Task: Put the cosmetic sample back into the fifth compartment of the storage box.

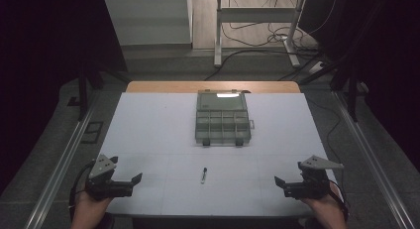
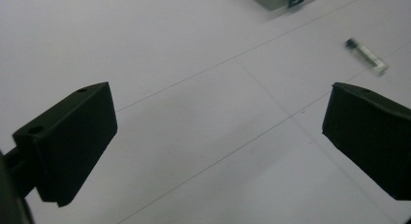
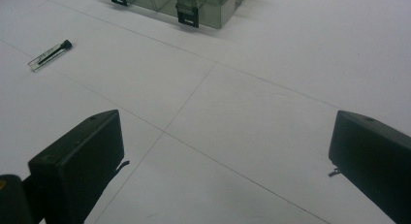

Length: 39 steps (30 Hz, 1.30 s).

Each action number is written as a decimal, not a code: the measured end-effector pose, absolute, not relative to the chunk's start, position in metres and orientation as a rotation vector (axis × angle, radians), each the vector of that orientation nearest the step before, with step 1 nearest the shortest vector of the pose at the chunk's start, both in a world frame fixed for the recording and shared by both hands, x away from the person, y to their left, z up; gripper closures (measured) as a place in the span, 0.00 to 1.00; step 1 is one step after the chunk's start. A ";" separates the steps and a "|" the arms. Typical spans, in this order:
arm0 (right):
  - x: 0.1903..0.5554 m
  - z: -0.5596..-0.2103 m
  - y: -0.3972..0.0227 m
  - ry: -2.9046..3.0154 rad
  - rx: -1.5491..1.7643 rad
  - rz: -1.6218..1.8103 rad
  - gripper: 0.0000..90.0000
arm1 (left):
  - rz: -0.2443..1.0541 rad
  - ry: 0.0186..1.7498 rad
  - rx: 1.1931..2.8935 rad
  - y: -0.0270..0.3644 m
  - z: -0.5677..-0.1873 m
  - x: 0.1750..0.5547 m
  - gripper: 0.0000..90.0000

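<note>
With both my left gripper (image 1: pixel 130 182) and right gripper (image 1: pixel 281 183) resting fingers wide apart and empty, the small clear vial (image 1: pixel 203 175) lies mid-tabletop (image 1: pixel 148 120) between them, likely light, slippery and fragile, best pinched across its barrel.

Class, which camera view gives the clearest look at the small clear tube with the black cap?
The right gripper view: the tube lies sharp, black cap and dark core distinct. The left gripper view shows it blurred near the edge; the high view shows it tiny between both grippers.
</note>
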State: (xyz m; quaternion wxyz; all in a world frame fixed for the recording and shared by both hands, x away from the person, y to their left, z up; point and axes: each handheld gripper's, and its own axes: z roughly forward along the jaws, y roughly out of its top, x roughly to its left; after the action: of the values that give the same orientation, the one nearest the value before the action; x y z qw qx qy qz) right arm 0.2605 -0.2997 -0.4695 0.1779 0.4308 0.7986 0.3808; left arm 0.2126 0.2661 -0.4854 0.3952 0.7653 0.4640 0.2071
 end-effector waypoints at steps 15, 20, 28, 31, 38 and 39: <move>0.260 -0.470 -0.300 2.261 1.235 1.071 0.00 | 0.513 1.157 1.990 0.262 -0.487 0.216 0.00; 0.261 -0.470 -0.298 2.279 1.228 1.059 0.00 | 0.506 1.151 1.986 0.262 -0.487 0.216 0.00; 0.261 -0.468 -0.292 2.287 1.187 1.087 0.00 | 0.497 1.150 1.981 0.263 -0.487 0.215 0.00; 0.263 -0.468 -0.288 2.300 1.164 1.102 0.00 | 0.501 1.146 1.988 0.262 -0.487 0.215 0.00; 0.266 -0.470 -0.280 2.339 1.125 1.114 0.00 | 0.495 1.144 1.989 0.263 -0.487 0.216 0.00; 0.266 -0.470 -0.279 2.343 1.120 1.114 0.00 | 0.492 1.145 1.987 0.263 -0.487 0.216 0.00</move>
State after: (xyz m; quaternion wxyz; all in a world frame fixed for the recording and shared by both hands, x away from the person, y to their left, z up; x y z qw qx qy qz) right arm 0.2660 -0.2792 -0.4696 0.1571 0.3914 0.8189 0.3893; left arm 0.2158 0.2627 -0.4872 0.3877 0.7809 0.4500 0.1935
